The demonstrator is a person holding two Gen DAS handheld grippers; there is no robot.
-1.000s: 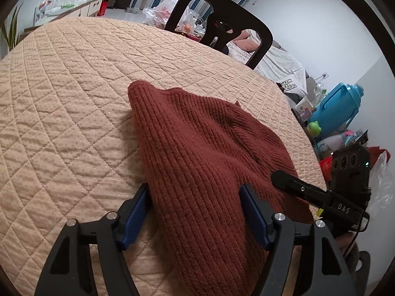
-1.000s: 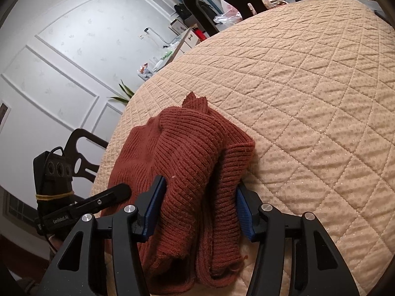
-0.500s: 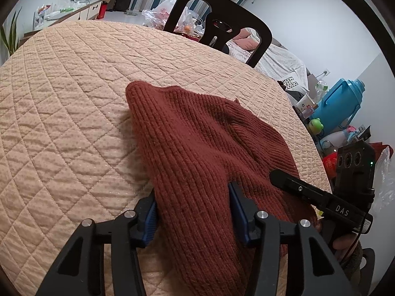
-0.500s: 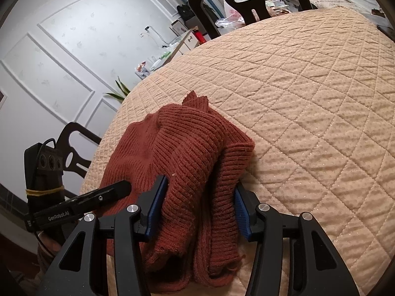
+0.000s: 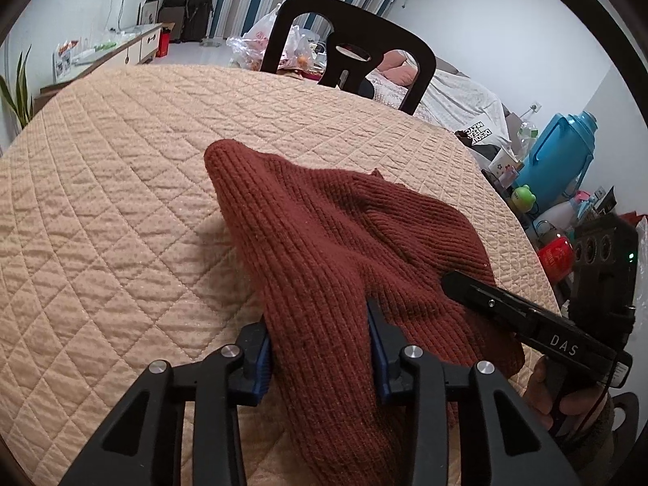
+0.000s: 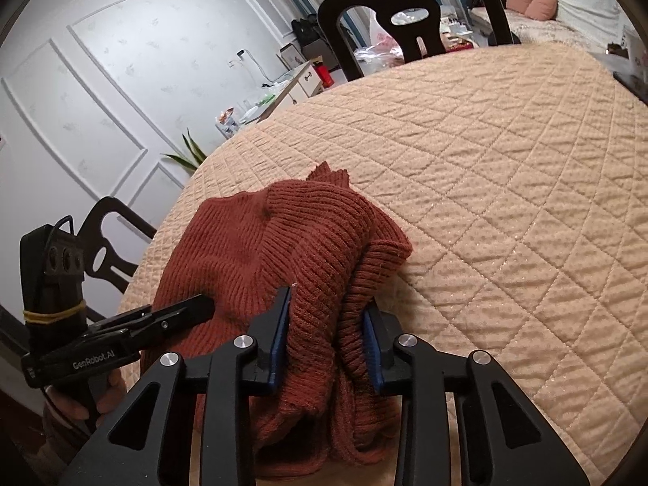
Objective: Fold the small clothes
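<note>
Quilted peach tablecloth (image 5: 121,202) all over a round table, black chair (image 5: 348,48) at the far edge, striped curtains and a blue jug (image 5: 567,154) off to the right in the left wrist view. Rust-red ribbed knit garment (image 5: 324,235) bunched up near the table's close edge. Left gripper (image 5: 320,348) with a thick fold of that knit between its blue pads (image 5: 263,356), jaws closing and already pressing both sides of the fold. Right gripper (image 5: 506,308) poking in from the right over the garment's edge, a hand (image 5: 563,393) wrapped round its handle; can't tell its jaws from here.

Over to the right wrist view: same tablecloth (image 6: 506,162), white panelled wall behind, a bit of plant (image 6: 188,158) and two black chairs. Garment (image 6: 275,239) folded into layers, heaped close to the near edge. Right gripper (image 6: 328,340) closing too, pads squeezing a doubled-up ribbed fold. Left gripper (image 6: 162,320) coming in from the left, resting on the knit.
</note>
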